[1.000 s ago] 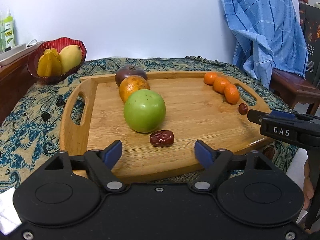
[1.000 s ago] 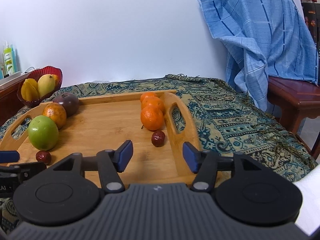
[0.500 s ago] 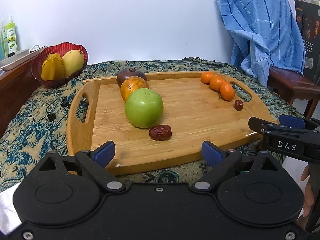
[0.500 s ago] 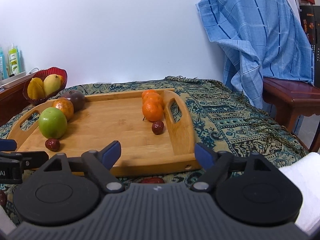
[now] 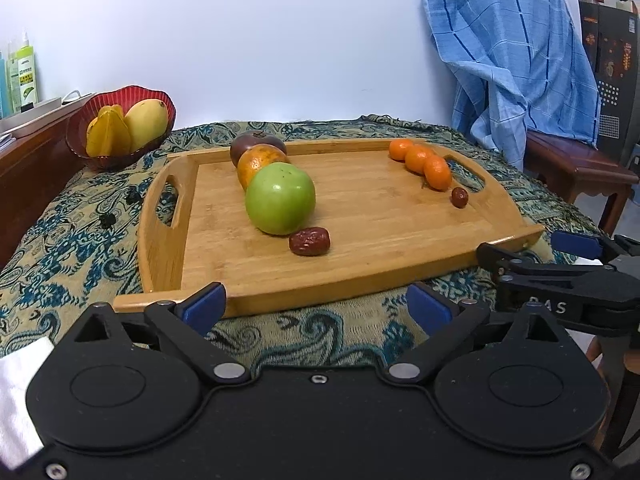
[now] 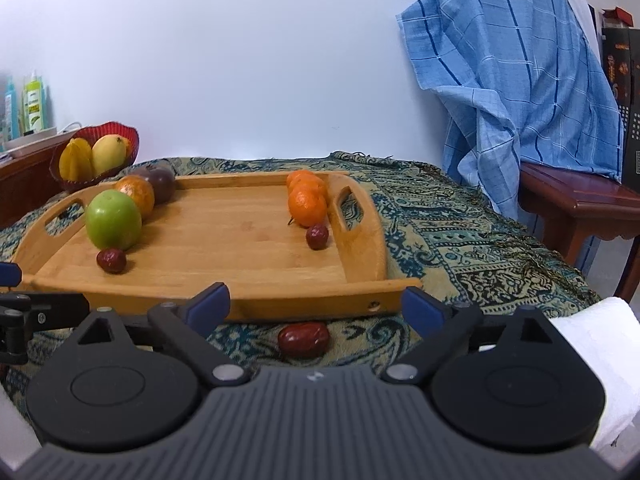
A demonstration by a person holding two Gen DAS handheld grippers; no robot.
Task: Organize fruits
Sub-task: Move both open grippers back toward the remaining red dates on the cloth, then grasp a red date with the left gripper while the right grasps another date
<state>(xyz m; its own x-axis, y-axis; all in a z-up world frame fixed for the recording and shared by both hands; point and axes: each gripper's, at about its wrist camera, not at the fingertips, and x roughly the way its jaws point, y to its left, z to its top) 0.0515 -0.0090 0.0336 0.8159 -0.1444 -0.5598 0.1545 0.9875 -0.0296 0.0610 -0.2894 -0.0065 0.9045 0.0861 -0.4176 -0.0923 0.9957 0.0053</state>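
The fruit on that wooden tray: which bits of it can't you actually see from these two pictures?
- Dark purple fruit, left wrist view: lower half hidden behind the orange.
- Orange, same view: front covered by the green apple.
- Rear tangerines, right wrist view: stacked behind the front tangerine.
- Loose red date on the cloth: absent from the left wrist view.

I see a plain white wall [image 6: 240, 60], a blue checked cloth [image 6: 512, 80] draped over a dark wooden chair [image 6: 580, 208], and the paisley-patterned bench cover [image 6: 440, 240].

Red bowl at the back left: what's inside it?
The red bowl holds a yellow mango and a starfruit, leaning together. Its wall hides their lower parts and anything beneath them.
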